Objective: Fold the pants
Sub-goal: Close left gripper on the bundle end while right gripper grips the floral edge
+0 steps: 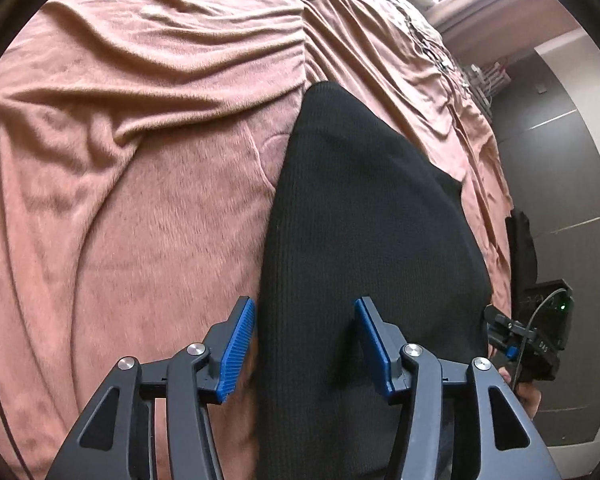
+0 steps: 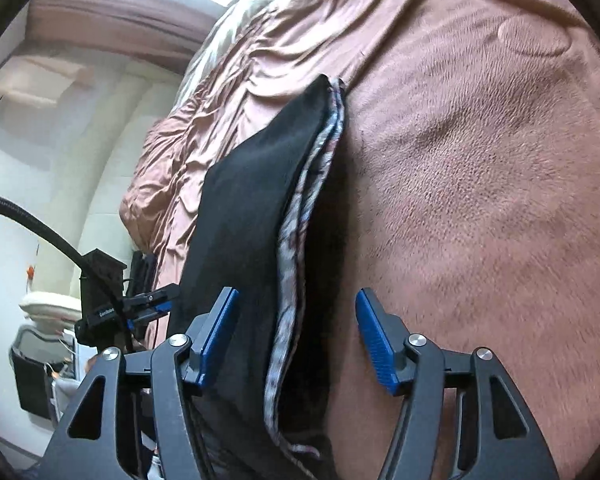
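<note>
Black ribbed pants (image 1: 360, 220) lie in a long folded strip on a pink blanket (image 1: 140, 160). My left gripper (image 1: 305, 344) is open, its blue pads on either side of the pants' left edge at the near end, just above the cloth. In the right wrist view the pants (image 2: 244, 208) show a patterned inner lining along the right edge (image 2: 296, 216). My right gripper (image 2: 296, 340) is open and straddles that lined edge at the near end. The right gripper also shows at the far right of the left wrist view (image 1: 512, 340).
The pink blanket (image 2: 480, 200) is wrinkled and covers the bed. The bed's edge runs along the right in the left wrist view, with a dark floor (image 1: 560, 200) beyond. A black cable (image 2: 32, 220) and a bin (image 2: 32, 384) stand left of the bed.
</note>
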A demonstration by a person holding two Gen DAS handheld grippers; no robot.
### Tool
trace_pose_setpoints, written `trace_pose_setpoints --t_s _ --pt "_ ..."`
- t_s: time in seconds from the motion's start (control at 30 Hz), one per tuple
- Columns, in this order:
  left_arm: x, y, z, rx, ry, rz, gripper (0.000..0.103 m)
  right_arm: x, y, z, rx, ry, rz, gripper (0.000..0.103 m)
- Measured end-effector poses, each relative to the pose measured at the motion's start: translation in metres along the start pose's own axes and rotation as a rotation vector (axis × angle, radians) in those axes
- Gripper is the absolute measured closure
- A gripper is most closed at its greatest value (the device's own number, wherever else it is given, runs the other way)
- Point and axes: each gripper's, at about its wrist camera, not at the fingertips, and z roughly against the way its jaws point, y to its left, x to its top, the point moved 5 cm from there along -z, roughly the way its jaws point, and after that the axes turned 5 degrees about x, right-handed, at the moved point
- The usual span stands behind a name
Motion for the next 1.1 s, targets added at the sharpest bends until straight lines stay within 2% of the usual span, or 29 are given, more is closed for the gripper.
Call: trace_pose_setpoints --t_s 0.33,0.6,0.7,0.77,0.8,0.93,1.1 --pt "0.022 0.006 -0.018 -0.039 0.006 0.014 0.049 0.011 -0.002 -0.025 0.08 0.075 -0.033 0.044" --pt "0.043 0.007 -0.031 -0.128 0.014 0.017 0.049 0.022 -0.009 -0.025 0.119 0.098 -0.024 0.044" --pt "0.049 0.006 -0.033 -0.157 0.017 0.026 0.055 0.024 -0.01 -0.026 0.139 0.093 -0.026 0.044" --pt "0.053 0.004 -0.032 -0.17 0.017 0.023 0.067 0.024 -0.008 -0.026 0.153 0.087 -0.02 0.044" --pt "0.053 0.002 -0.03 -0.181 0.016 0.018 0.07 0.025 -0.008 -0.026 0.159 0.085 -0.017 0.044" --pt "0.054 -0.007 -0.019 -0.222 0.002 -0.031 0.071 0.021 0.002 -0.015 0.204 0.057 0.034 0.044" --pt "0.055 -0.008 -0.025 -0.2 0.023 -0.038 0.071 0.012 -0.007 -0.015 0.142 0.082 0.038 0.044"
